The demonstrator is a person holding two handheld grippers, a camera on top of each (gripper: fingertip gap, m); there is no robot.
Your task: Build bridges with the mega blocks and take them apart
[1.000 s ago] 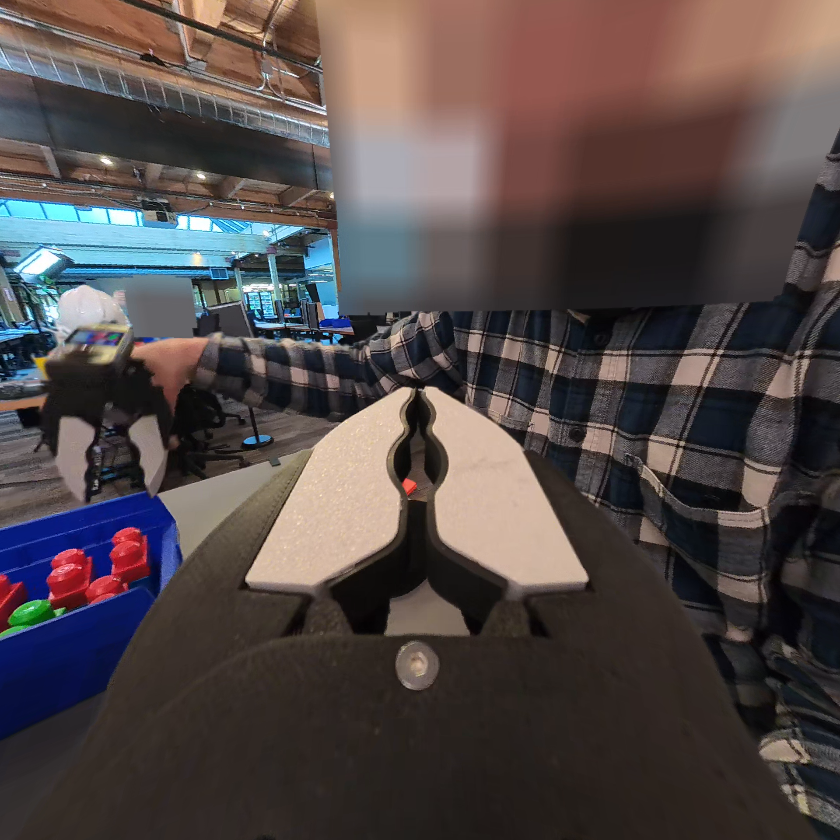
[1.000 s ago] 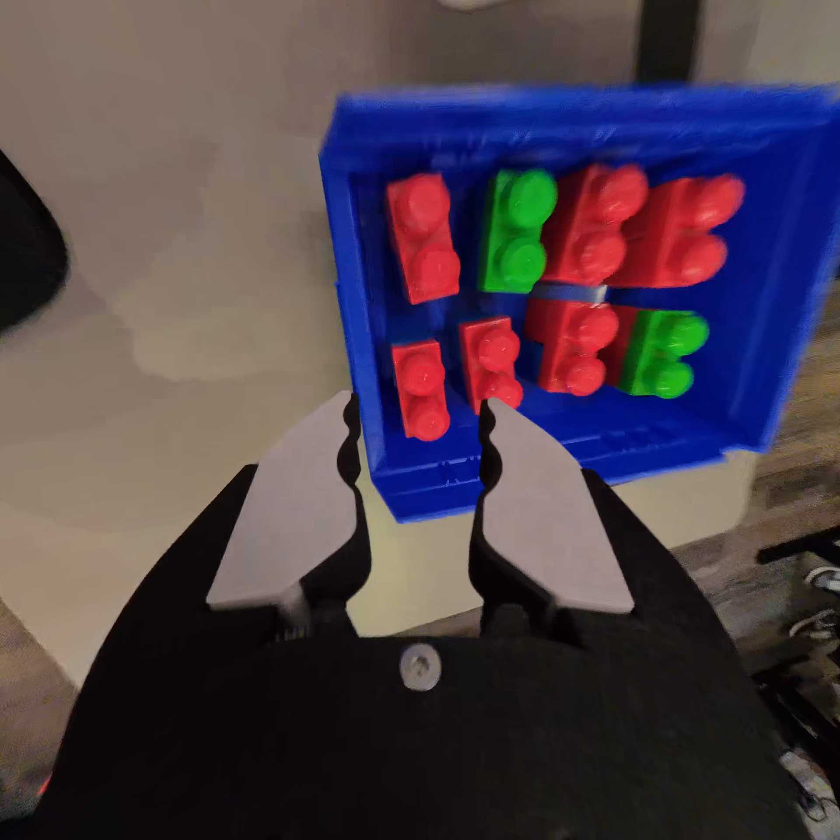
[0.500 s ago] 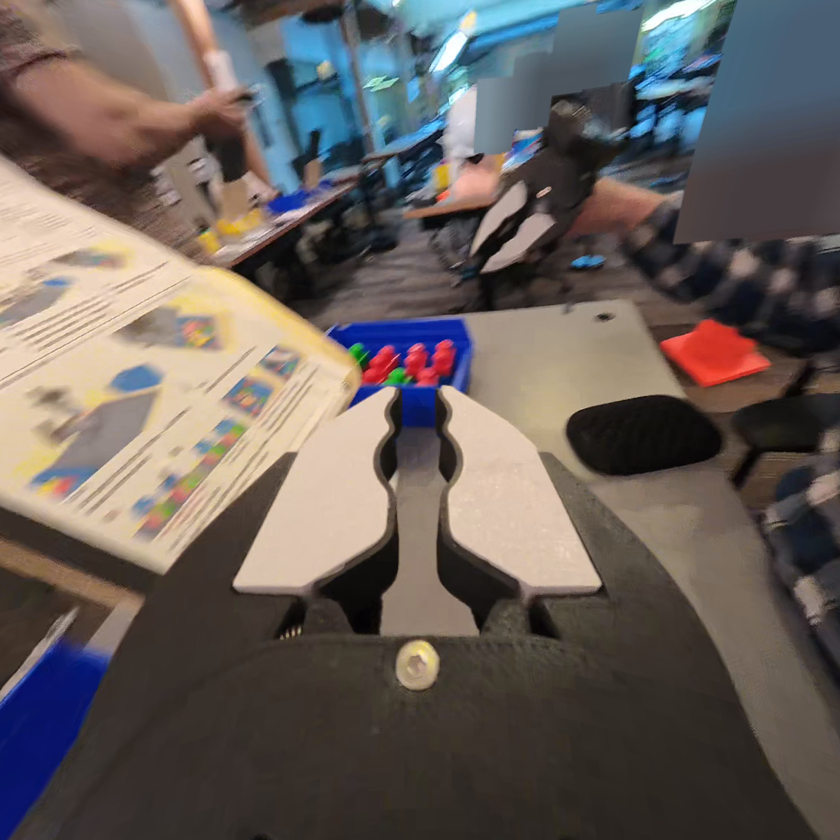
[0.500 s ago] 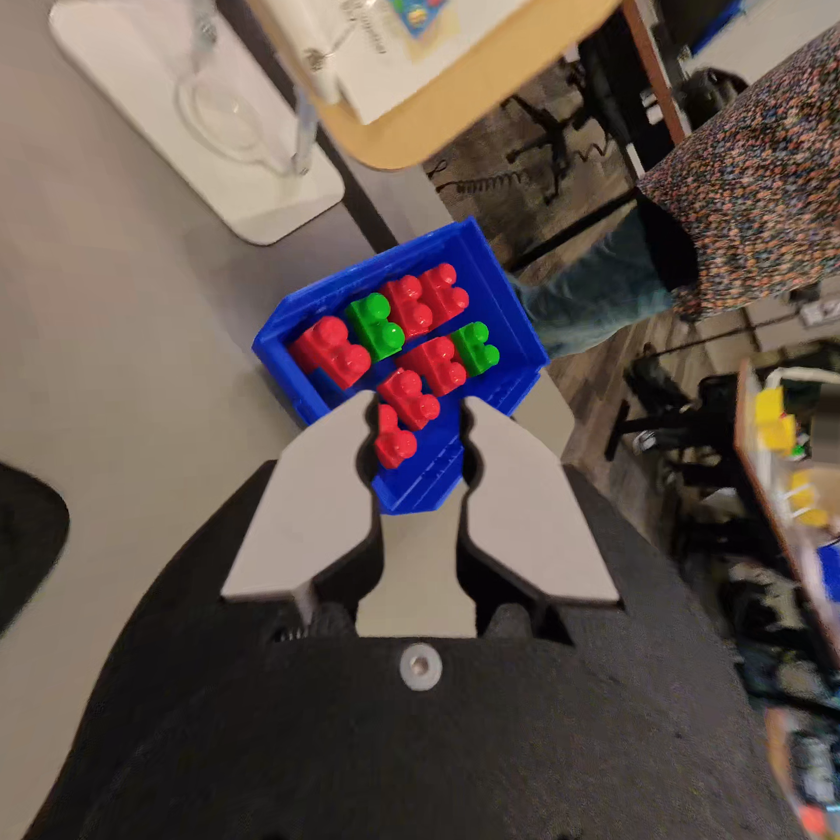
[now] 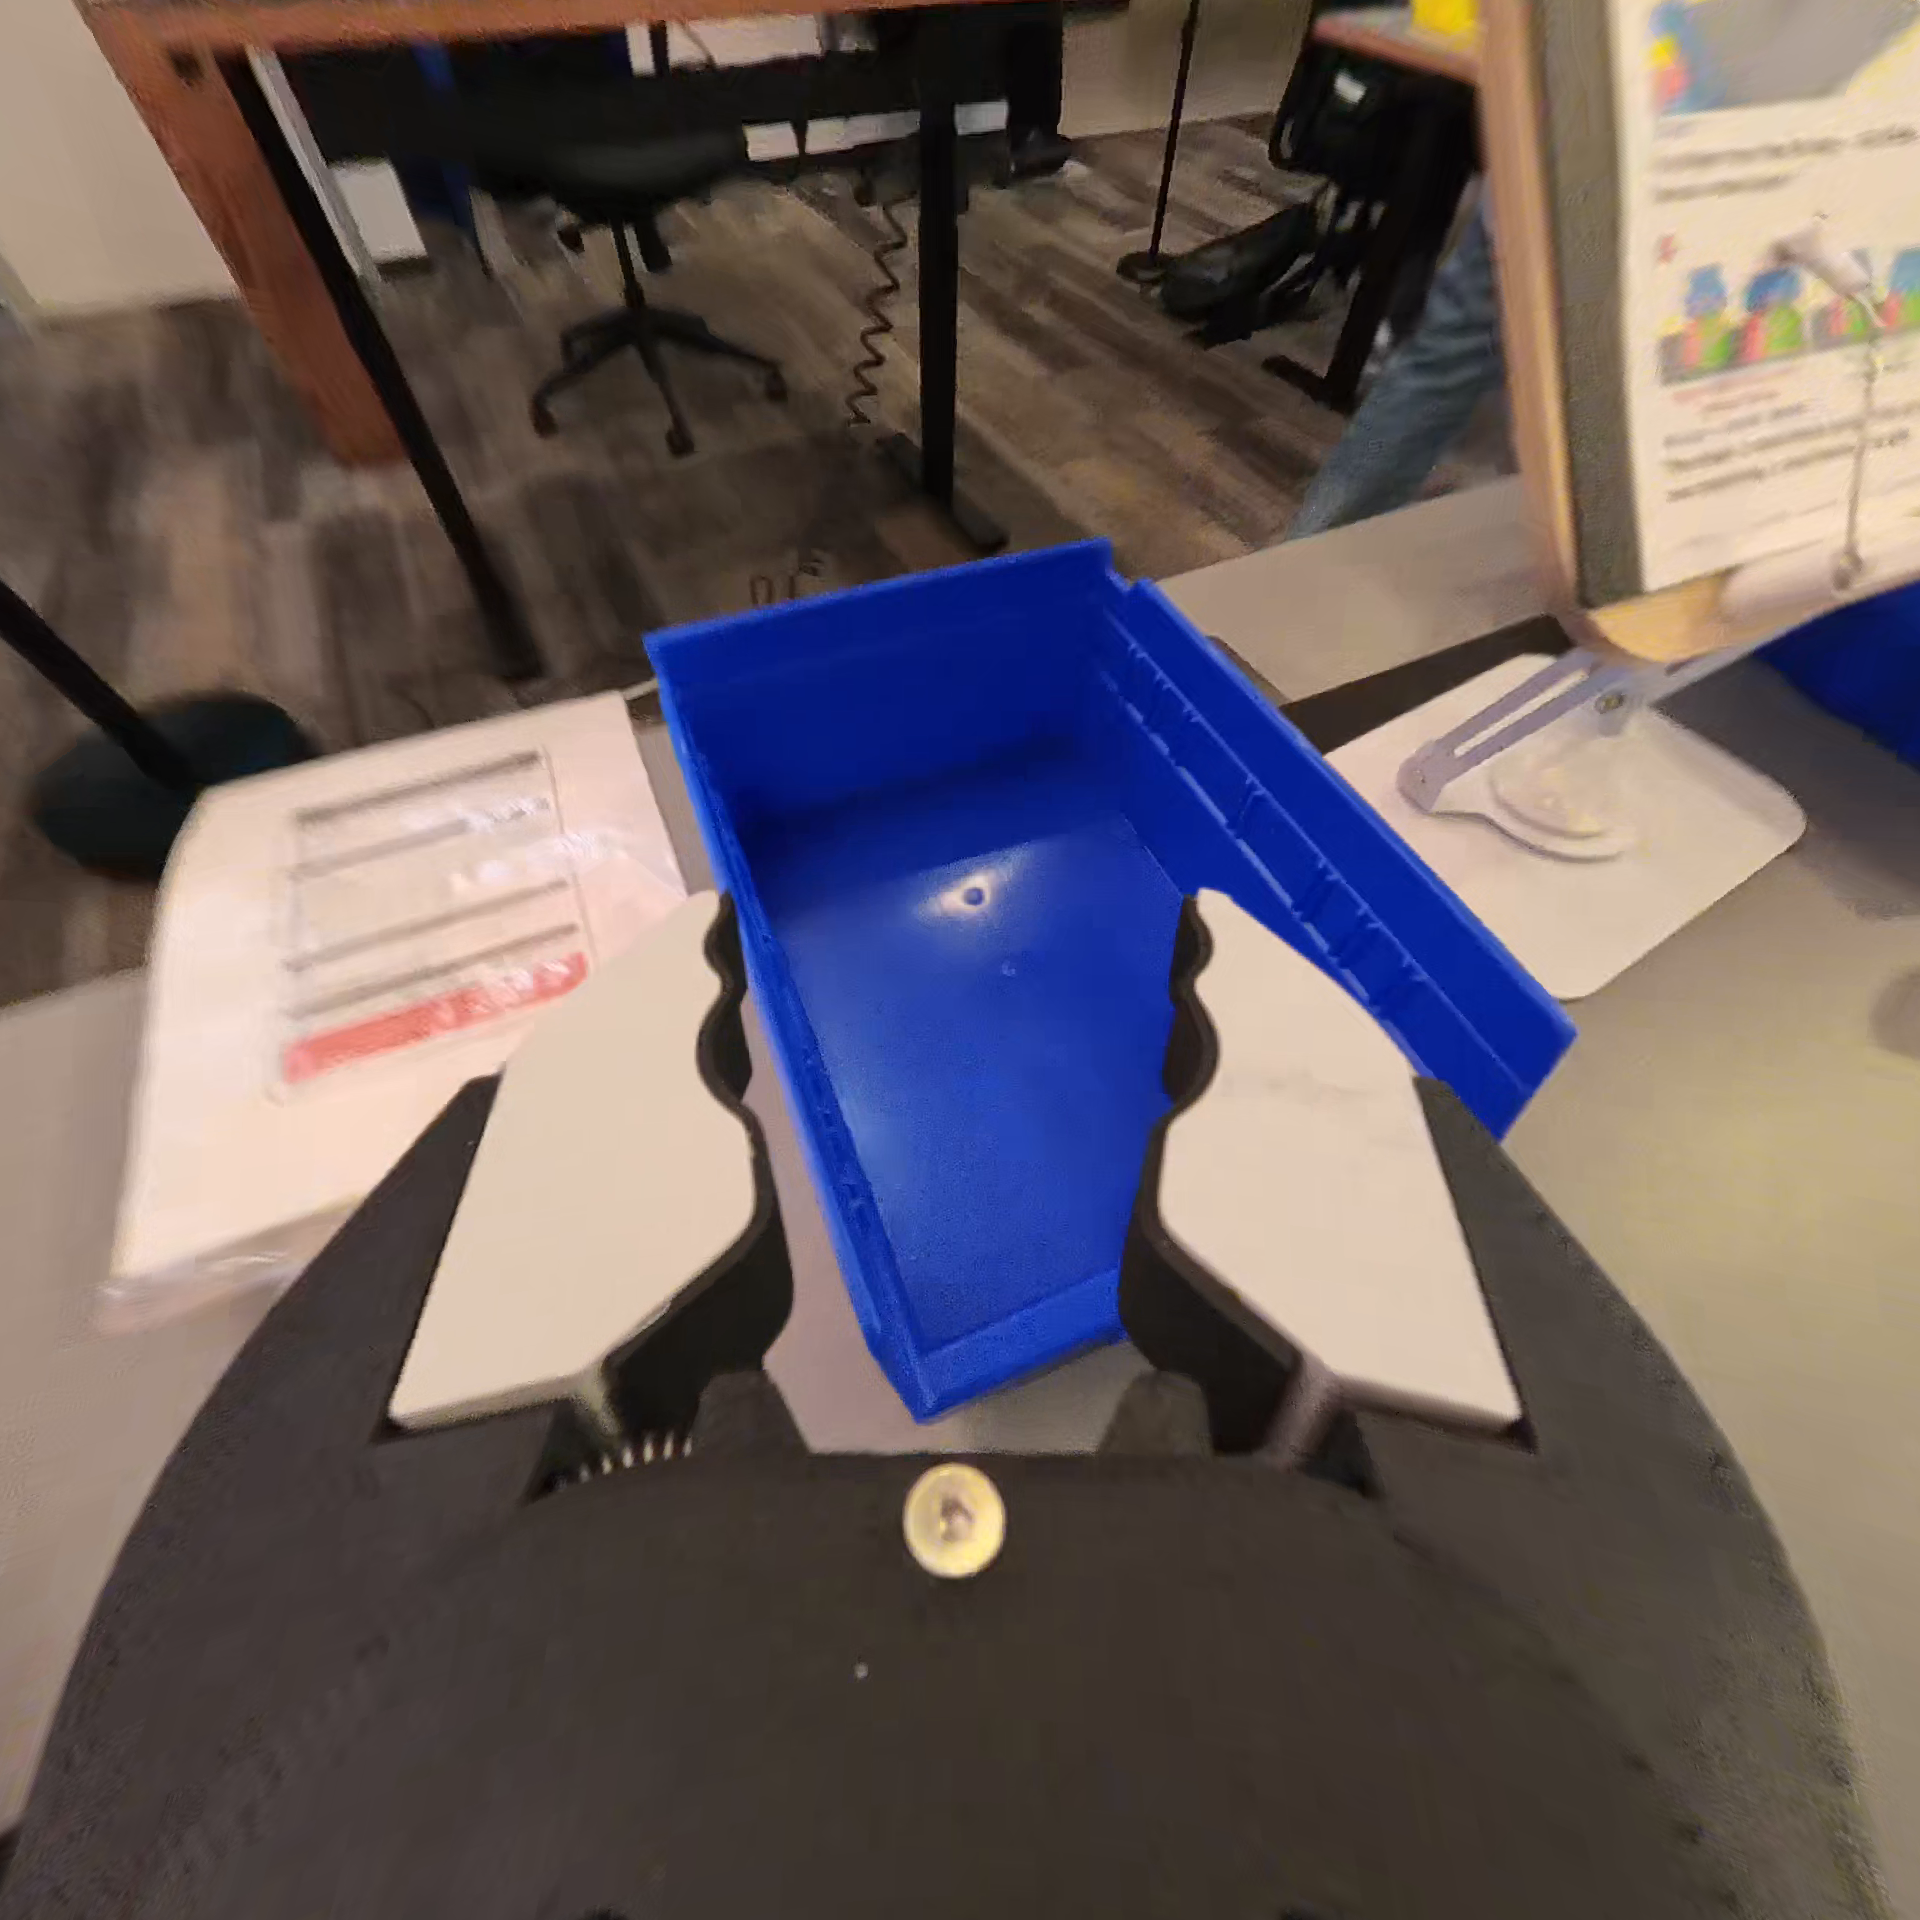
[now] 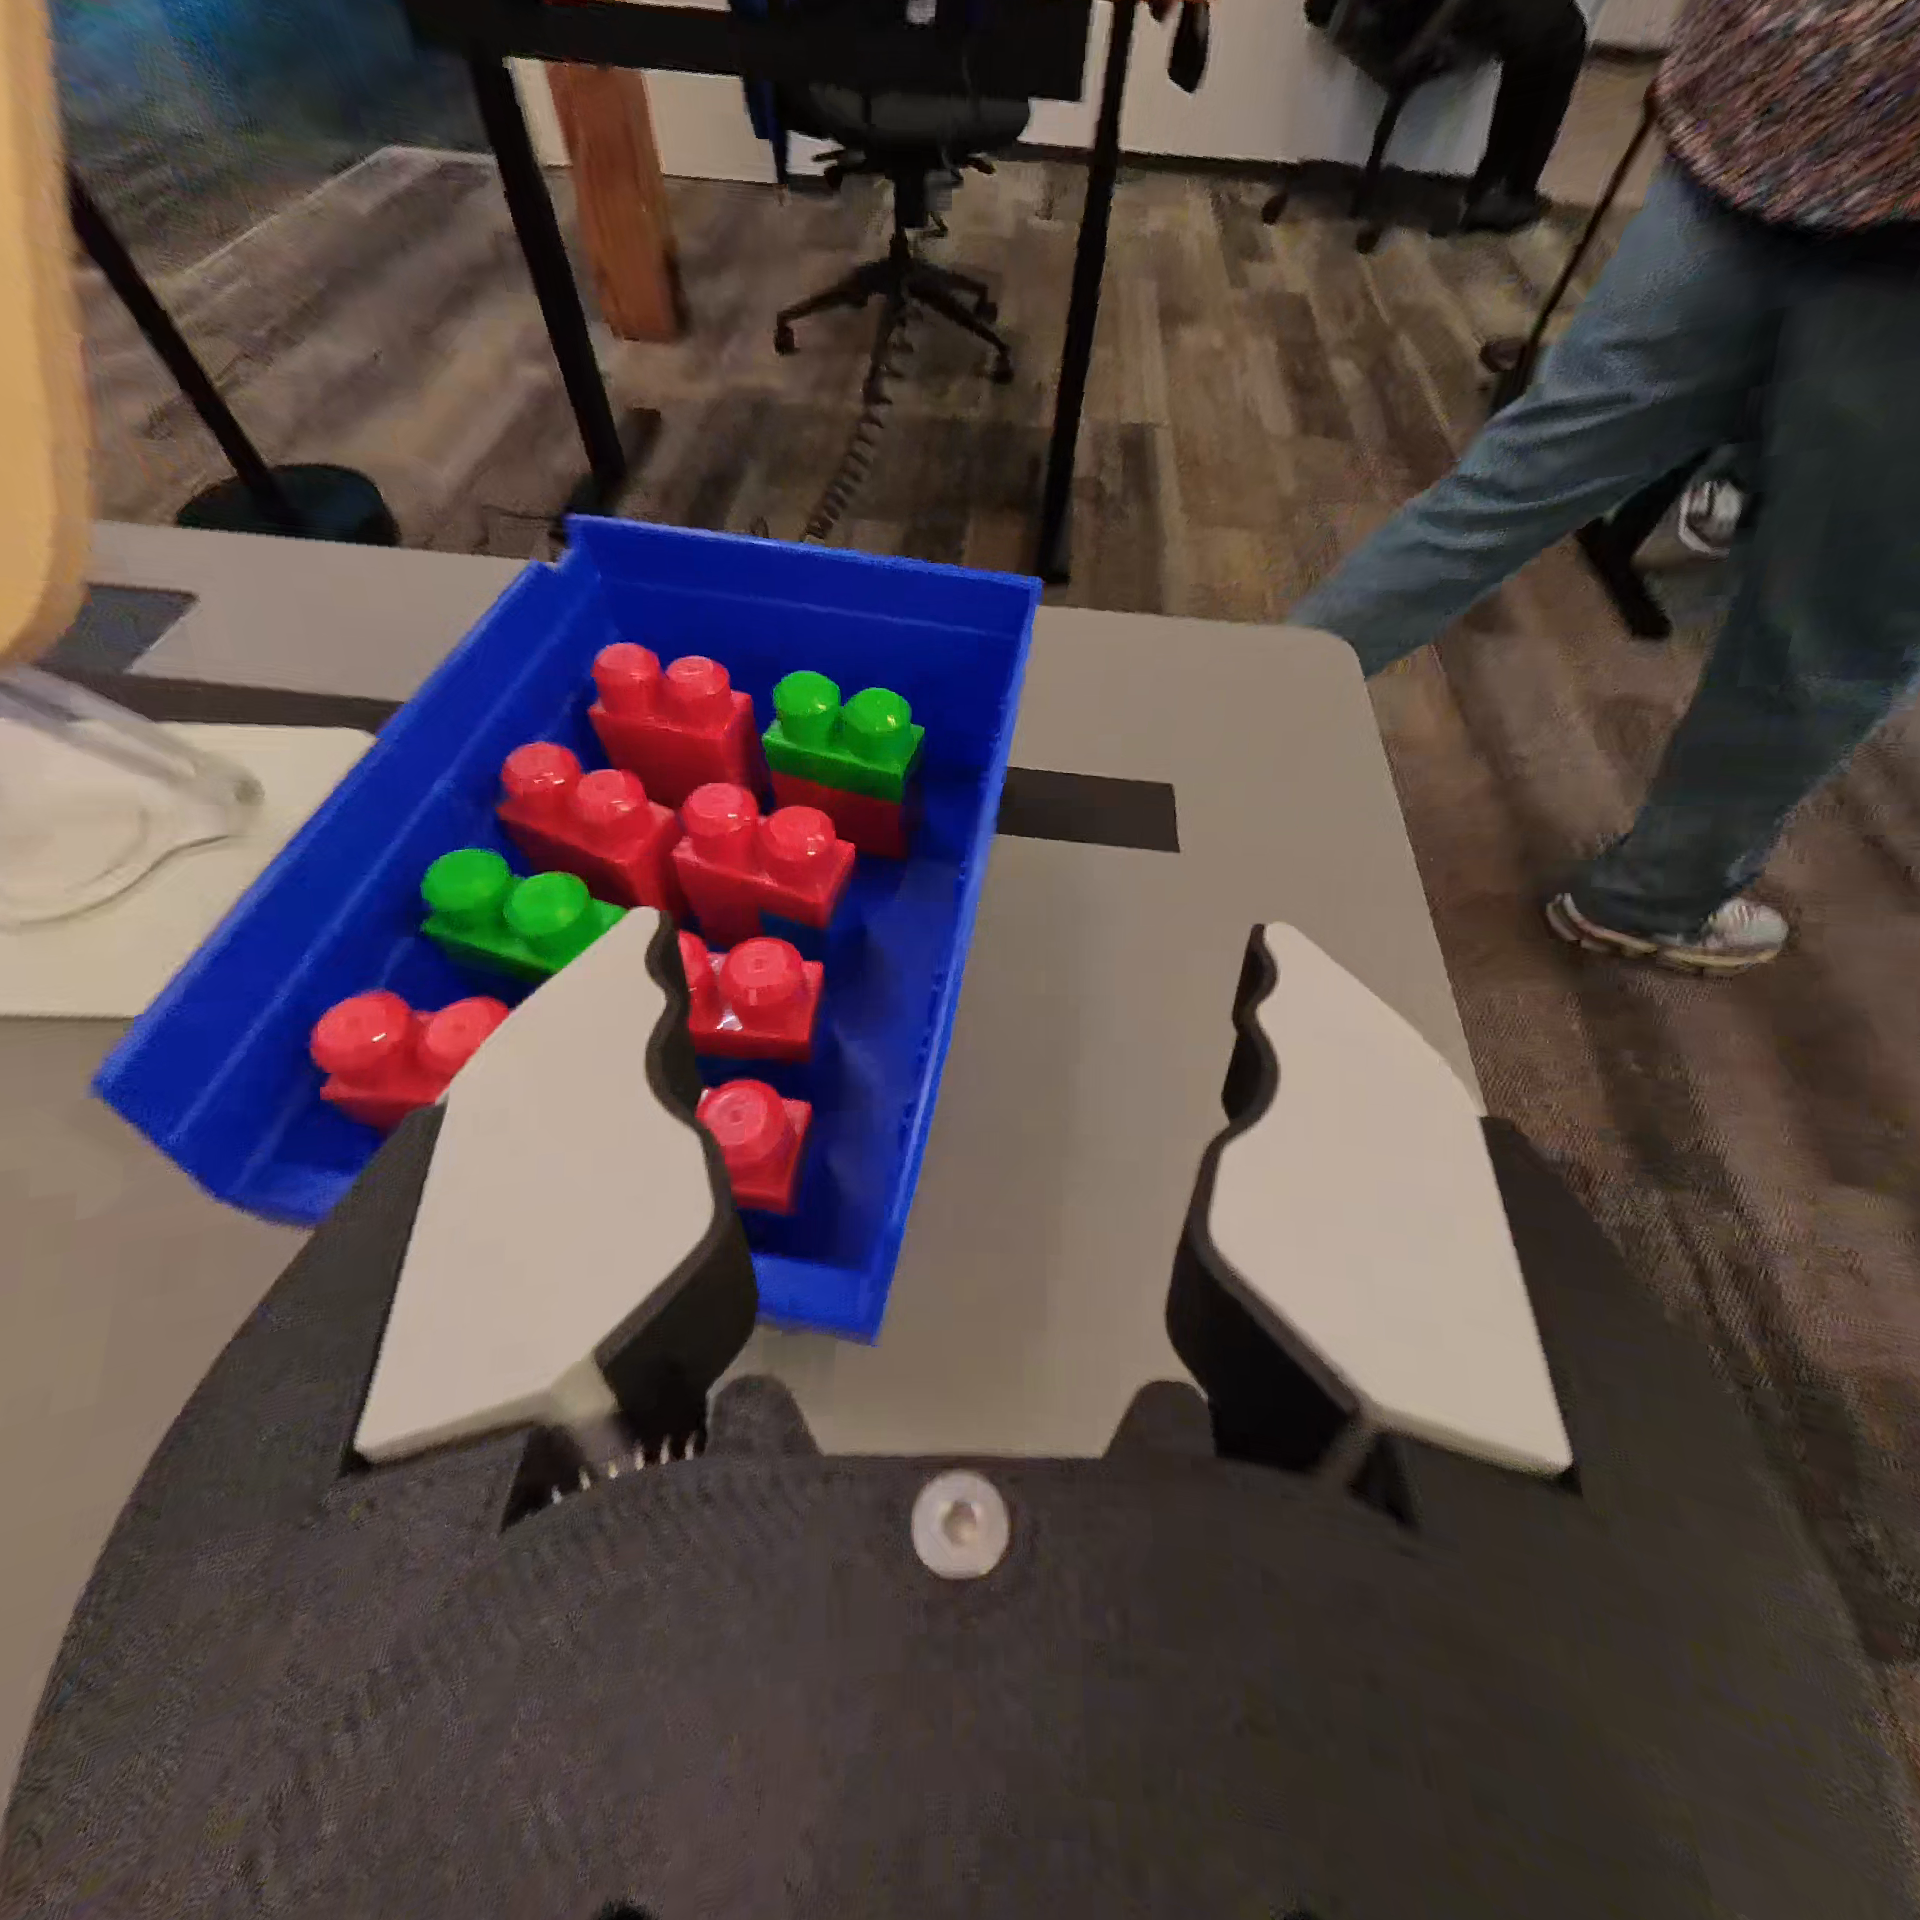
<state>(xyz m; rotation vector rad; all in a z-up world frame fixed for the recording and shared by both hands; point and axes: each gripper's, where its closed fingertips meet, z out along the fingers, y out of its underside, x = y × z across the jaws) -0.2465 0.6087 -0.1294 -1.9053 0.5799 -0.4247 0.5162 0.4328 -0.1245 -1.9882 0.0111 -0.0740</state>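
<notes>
Left gripper point(image 5: 956, 935): black body, two pale grey fingers point(image 5: 613, 1122) spread wide, nothing between the pads. It hangs above a blue plastic bin point(image 5: 1039, 686), rectangular and open-topped; the glossy floor of this bin shows bare between the fingers. The bin sits on a grey tabletop point(image 5: 1704, 1164). Just left of the bin: a white sheet in a clear plastic sleeve point(image 5: 405, 935) with a red band near its lower edge. Right of the bin: a clear stand on a white base plate point(image 5: 1558, 821) carrying a tilted wooden board with a printed instruction sheet point(image 5: 1766, 281). Beyond the table edge: wood-pattern floor, desk legs, a black office chair point(image 5: 644, 208).

Right gripper point(image 6: 961, 987): same build, jaws at a very wide spread, nothing gripped. The left finger point(image 6: 582, 1143) overlaps the near side of a second blue plastic bin point(image 6: 935, 1039); the right finger hangs over bare grey tabletop point(image 6: 1195, 727), clear of the bin.

Mega blocks: all in this second bin, none built into a bridge. Red two-stud blocks point(image 6: 675, 717) make up most of them; one flat green two-stud block point(image 6: 509, 914) lies near the left finger, and a green block stacked on a red one point(image 6: 847, 758) stands at the far right corner. A person's legs in blue jeans point(image 6: 1662, 416) are on the floor beyond the table, at right.
</notes>
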